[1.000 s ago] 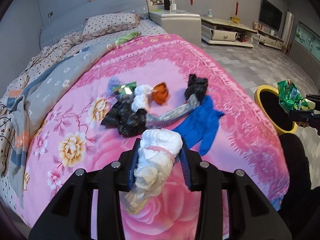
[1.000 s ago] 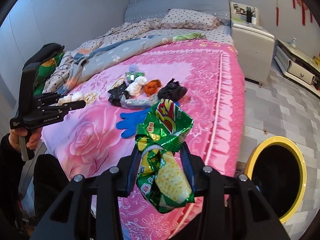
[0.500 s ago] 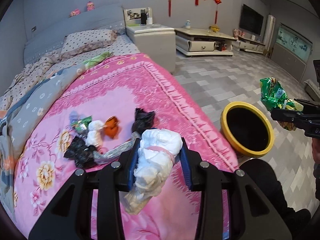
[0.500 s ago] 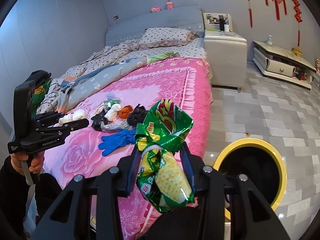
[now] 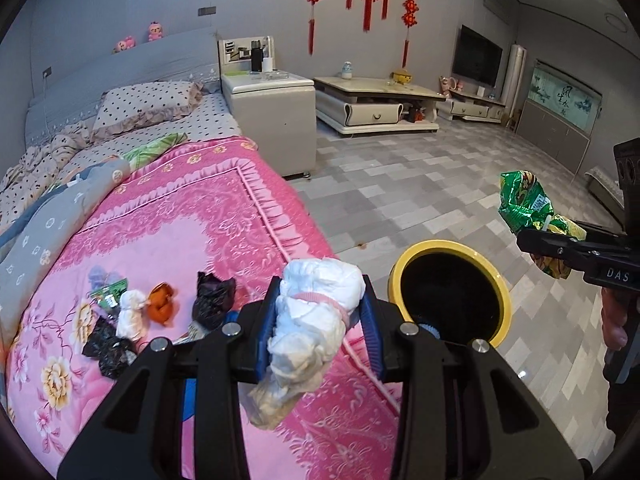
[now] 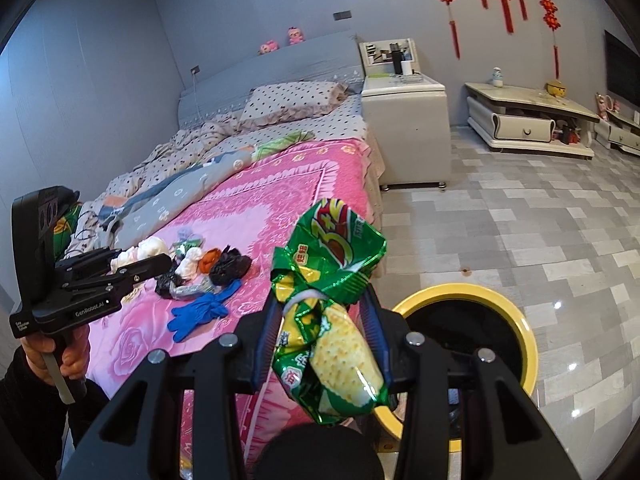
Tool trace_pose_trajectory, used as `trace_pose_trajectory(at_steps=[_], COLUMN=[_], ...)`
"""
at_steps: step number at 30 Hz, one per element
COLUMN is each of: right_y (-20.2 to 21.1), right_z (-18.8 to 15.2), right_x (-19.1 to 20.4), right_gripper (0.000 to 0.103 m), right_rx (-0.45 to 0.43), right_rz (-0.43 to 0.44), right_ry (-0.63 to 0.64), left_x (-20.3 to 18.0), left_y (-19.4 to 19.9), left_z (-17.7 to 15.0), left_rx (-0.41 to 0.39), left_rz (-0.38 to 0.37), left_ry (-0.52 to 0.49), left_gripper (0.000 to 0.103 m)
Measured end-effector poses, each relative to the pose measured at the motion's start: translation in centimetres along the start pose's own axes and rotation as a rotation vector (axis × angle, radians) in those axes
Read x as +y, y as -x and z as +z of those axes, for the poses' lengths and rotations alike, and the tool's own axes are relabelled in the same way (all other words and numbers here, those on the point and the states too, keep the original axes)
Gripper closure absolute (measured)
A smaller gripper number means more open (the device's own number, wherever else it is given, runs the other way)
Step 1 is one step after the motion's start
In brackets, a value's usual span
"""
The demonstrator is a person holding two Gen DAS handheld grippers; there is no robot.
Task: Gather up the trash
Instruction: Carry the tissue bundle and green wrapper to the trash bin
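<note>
My left gripper (image 5: 320,312) is shut on a white crumpled wad (image 5: 312,320) tied with a pink band, held above the bed's edge beside the yellow bin (image 5: 452,292). My right gripper (image 6: 324,320) is shut on a green snack bag (image 6: 328,280), held left of the yellow bin (image 6: 480,292) on the floor. The bag also shows in the left wrist view (image 5: 528,204). On the pink blanket (image 5: 192,232) lie a black wad (image 5: 214,300), an orange scrap (image 5: 160,308), a white wad (image 5: 130,314), a black bag (image 5: 108,348) and a blue glove (image 6: 200,312).
A white nightstand (image 5: 272,120) stands by the bed head, a TV cabinet (image 5: 372,108) along the far wall. A grey quilt (image 5: 60,208) and spotted pillow (image 5: 144,104) cover the far bed. Grey tiled floor (image 5: 420,188) surrounds the bin.
Both grippers have swung right, away from the bed toward the yellow bin, each still holding its item. The bin now fills more of both views.
</note>
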State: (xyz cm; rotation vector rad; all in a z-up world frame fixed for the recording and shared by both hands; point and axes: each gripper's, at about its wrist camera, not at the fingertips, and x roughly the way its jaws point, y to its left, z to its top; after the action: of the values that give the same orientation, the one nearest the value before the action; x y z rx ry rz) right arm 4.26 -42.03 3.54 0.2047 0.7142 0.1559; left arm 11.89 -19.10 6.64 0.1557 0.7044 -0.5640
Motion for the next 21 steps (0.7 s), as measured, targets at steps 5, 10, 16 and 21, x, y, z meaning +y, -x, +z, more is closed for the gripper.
trace_pose_trajectory(at_steps=[5,10,16,21], right_y=[0.9,1.5,1.8,1.6], right_z=[0.5,0.8,1.0,1.1], right_x=[-2.3,-4.6,-6.8,-8.3], right_gripper=[0.065,0.065,0.065,0.065], right_rx=[-0.029,-0.045,-0.056,-0.058], right_rz=[-0.023,-0.041,-0.062,-0.072], right_ry=[-0.035,-0.076,-0.114,-0.147], left_x=[-1.9,-3.6,-5.8,-7.8], left_y=[-1.2,-2.6,-4.7,-6.9], left_z=[1.3,2.6,3.8,4.2], left_rx=[-0.019,-0.034,-0.031,-0.015], left_rz=[-0.02,-0.039,-0.05,-0.068], left_ry=[-0.004,-0.004,-0.002,-0.028], left_gripper=[0.068,0.068,0.067,0.067])
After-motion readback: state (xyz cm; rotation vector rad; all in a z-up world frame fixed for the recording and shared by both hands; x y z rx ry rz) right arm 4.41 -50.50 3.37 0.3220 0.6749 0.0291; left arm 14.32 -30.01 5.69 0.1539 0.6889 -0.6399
